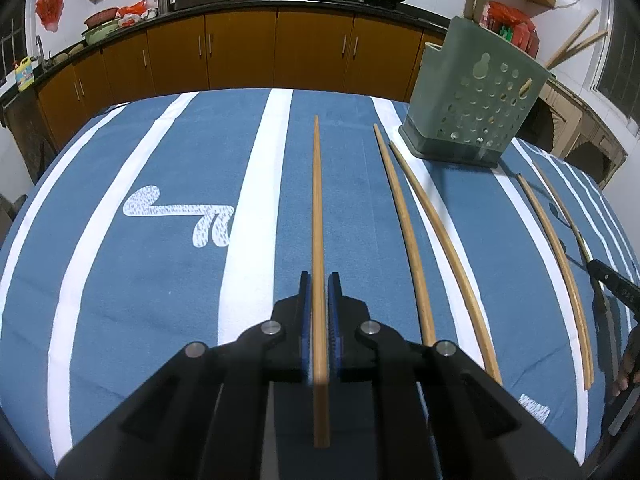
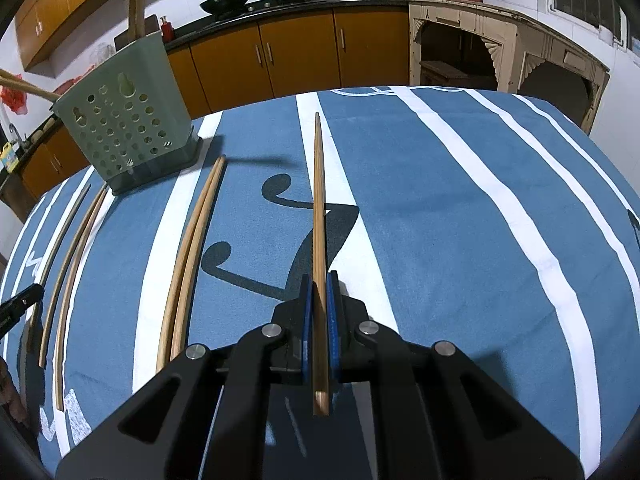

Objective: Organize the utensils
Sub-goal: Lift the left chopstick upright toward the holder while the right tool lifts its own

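In the left wrist view my left gripper [image 1: 319, 280] is shut on a long wooden chopstick [image 1: 318, 200] that points away over the blue striped cloth [image 1: 160, 280]. In the right wrist view my right gripper [image 2: 320, 280] is shut on another chopstick [image 2: 319, 200], which is held above the cloth and casts a shadow. A green perforated utensil holder [image 1: 472, 92] [image 2: 124, 120] stands at the far side between the two grippers, with chopsticks standing in it. Several loose chopsticks [image 1: 420, 240] [image 2: 188, 260] lie on the cloth between the grippers.
The right gripper's black tip [image 1: 612, 284] shows at the right edge of the left view, and the left gripper's tip [image 2: 20, 304] at the left edge of the right view. Brown kitchen cabinets [image 1: 240, 52] with woks on the counter run behind the table.
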`<state>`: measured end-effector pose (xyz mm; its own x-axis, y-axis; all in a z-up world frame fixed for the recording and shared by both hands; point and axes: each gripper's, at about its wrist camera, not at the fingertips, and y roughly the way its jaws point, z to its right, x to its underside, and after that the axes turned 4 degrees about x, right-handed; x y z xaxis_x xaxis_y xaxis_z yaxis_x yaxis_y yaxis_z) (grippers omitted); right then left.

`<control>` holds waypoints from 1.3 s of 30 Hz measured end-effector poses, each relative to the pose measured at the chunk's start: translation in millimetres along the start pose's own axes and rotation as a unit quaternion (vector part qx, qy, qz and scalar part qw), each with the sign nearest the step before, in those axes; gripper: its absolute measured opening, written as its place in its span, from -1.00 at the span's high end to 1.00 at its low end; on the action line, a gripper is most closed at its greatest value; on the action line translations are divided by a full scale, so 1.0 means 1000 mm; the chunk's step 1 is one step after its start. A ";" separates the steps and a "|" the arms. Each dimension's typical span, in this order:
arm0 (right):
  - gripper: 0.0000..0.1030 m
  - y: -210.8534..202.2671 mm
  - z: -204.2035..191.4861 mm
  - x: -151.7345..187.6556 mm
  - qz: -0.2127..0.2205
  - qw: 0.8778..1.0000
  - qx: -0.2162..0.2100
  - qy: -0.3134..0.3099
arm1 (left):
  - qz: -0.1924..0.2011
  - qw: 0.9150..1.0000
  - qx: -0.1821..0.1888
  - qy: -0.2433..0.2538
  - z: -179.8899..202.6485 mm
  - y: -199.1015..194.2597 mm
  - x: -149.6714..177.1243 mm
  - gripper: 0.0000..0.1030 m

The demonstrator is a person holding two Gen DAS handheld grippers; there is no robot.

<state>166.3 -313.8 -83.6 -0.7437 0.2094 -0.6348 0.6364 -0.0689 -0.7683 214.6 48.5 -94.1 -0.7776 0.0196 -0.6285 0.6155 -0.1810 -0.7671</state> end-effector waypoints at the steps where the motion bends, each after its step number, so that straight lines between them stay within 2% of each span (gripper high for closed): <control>1: 0.83 0.000 0.000 0.000 0.000 1.000 0.000 -0.002 | -0.001 1.000 -0.003 0.006 0.001 -0.001 0.001 0.79; 12: 0.85 -0.001 0.006 0.000 0.000 1.000 -0.018 0.007 | -0.007 1.000 -0.012 0.020 0.005 -0.007 0.008 0.84; 15: 0.85 -0.016 0.009 -0.005 0.020 0.999 -0.026 0.014 | -0.016 1.000 -0.009 0.014 0.003 -0.010 0.004 0.85; 26: 0.85 -0.072 0.012 -0.033 0.109 0.993 -0.042 0.019 | 0.068 0.998 0.002 0.014 0.001 -0.072 -0.032 0.85; 39: 0.85 -0.108 0.011 -0.064 0.191 0.980 -0.054 0.026 | 0.174 0.984 0.031 -0.020 -0.002 -0.120 -0.069 0.85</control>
<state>143.1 -330.5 39.1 -0.4381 0.2385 -0.8667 0.8860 -0.0482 -0.4611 194.2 70.5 41.3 -0.5267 -0.0925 -0.8450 0.8369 -0.2302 -0.4965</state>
